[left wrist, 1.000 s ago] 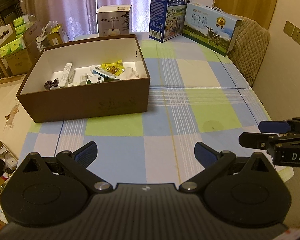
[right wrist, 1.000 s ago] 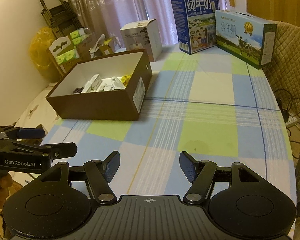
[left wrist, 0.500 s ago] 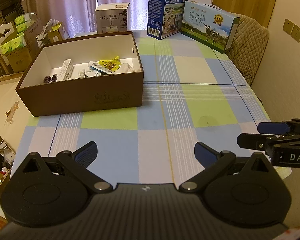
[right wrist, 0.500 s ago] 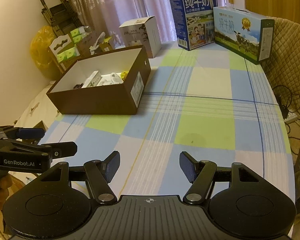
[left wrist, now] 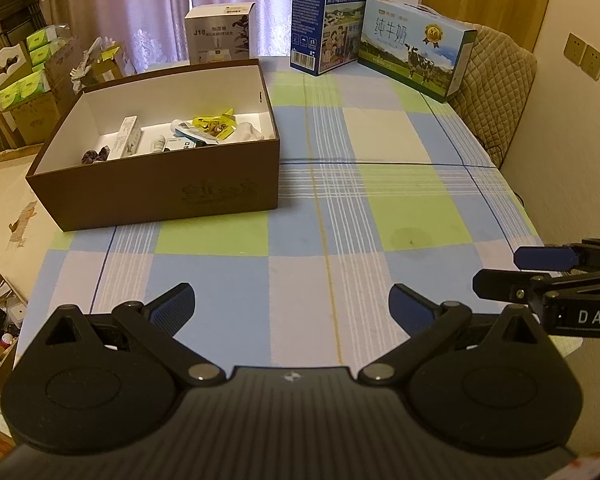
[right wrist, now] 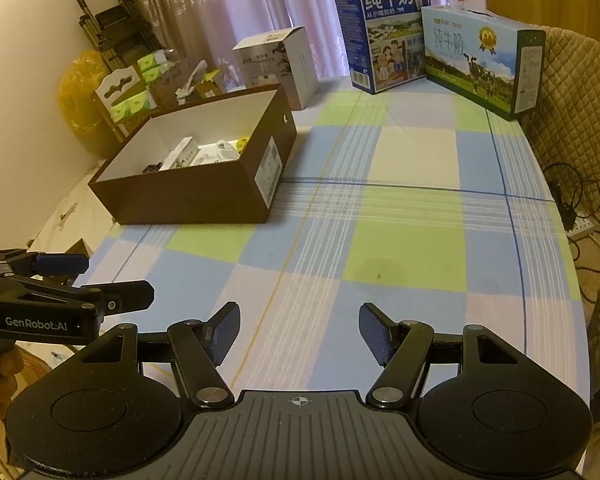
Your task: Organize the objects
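We hold the left gripper (left wrist: 290, 308) and right gripper (right wrist: 298, 332) spread, pinching nothing. The brown box (left wrist: 160, 196) near the table's (left wrist: 380, 216) far left corner looks light, stiff cardboard (contents loose); we would grip its rim.

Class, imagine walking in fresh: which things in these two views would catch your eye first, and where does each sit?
The open brown box, holding small items, stands on the checked tablecloth at its left side. Two milk cartons stand at the table's far end. Near the camera, the left gripper and right gripper both hover open and empty.
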Action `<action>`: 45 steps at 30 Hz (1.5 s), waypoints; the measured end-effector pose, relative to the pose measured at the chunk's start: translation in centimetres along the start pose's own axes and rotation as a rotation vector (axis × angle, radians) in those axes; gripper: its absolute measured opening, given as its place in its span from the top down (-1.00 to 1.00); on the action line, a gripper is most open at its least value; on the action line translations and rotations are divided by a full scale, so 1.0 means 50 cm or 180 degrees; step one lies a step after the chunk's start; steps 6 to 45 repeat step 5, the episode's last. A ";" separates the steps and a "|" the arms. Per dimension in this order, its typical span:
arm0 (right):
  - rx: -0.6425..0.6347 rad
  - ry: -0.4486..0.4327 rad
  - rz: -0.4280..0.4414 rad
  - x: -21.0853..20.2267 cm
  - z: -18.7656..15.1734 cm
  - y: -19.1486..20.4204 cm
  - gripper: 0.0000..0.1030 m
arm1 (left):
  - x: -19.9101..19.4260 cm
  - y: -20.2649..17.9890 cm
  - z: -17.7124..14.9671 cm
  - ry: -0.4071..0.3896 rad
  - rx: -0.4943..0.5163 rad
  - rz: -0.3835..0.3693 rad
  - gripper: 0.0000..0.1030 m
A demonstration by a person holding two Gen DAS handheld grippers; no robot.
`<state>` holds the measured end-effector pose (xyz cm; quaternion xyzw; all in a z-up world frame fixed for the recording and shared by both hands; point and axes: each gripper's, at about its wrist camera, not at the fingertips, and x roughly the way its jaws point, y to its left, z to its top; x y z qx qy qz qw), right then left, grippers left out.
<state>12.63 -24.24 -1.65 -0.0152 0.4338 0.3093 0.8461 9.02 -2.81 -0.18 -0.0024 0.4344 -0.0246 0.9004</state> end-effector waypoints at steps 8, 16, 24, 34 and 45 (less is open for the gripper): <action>0.0014 0.0028 0.0004 0.008 0.001 -0.006 -0.23 | 0.006 -0.004 0.003 0.0014 0.0008 0.0007 -0.98; 0.0014 0.0028 0.0004 0.008 0.001 -0.006 -0.23 | 0.006 -0.004 0.003 0.0014 0.0008 0.0007 -0.98; 0.0014 0.0028 0.0004 0.008 0.001 -0.006 -0.23 | 0.006 -0.004 0.003 0.0014 0.0008 0.0007 -0.98; 0.0014 0.0028 0.0004 0.008 0.001 -0.006 -0.23 | 0.006 -0.004 0.003 0.0014 0.0008 0.0007 -0.98; 0.0014 0.0028 0.0004 0.008 0.001 -0.006 -0.23 | 0.006 -0.004 0.003 0.0014 0.0008 0.0007 -0.98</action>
